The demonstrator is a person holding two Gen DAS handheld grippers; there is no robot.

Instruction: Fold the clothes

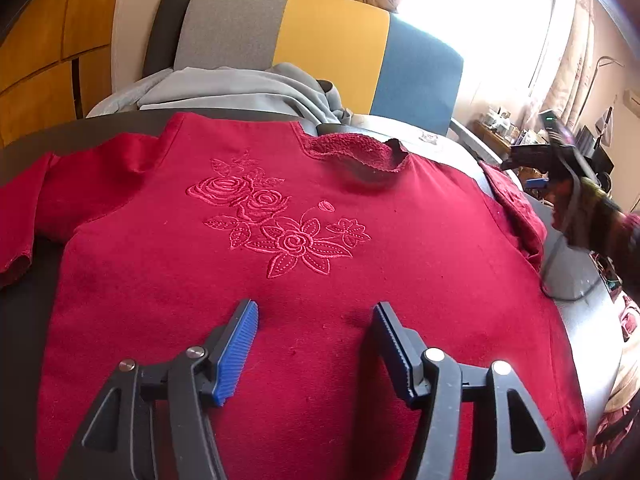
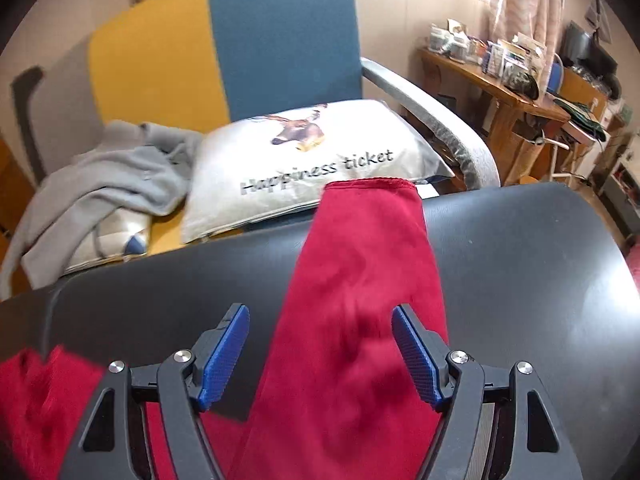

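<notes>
Red sweater lies flat on the table, so with both left gripper and right gripper spread and empty, pinch the sleeve near its cuff.

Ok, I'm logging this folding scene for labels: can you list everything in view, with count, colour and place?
sweater: one, red with embroidered flowers, spread flat on the table
right sleeve: one, red, stretched across the table toward the sofa
table: one, black, under the sweater
grey garment: one, grey, crumpled on the sofa seat
pillow: one, white with a deer head and "Happiness ticket", on the sofa
sofa: one, grey, yellow and blue panels, behind the table
desk: one, wooden, cluttered, far right
left gripper: black with blue pads, jaws open over the sweater
right gripper: same, jaws open astride the sleeve
</notes>
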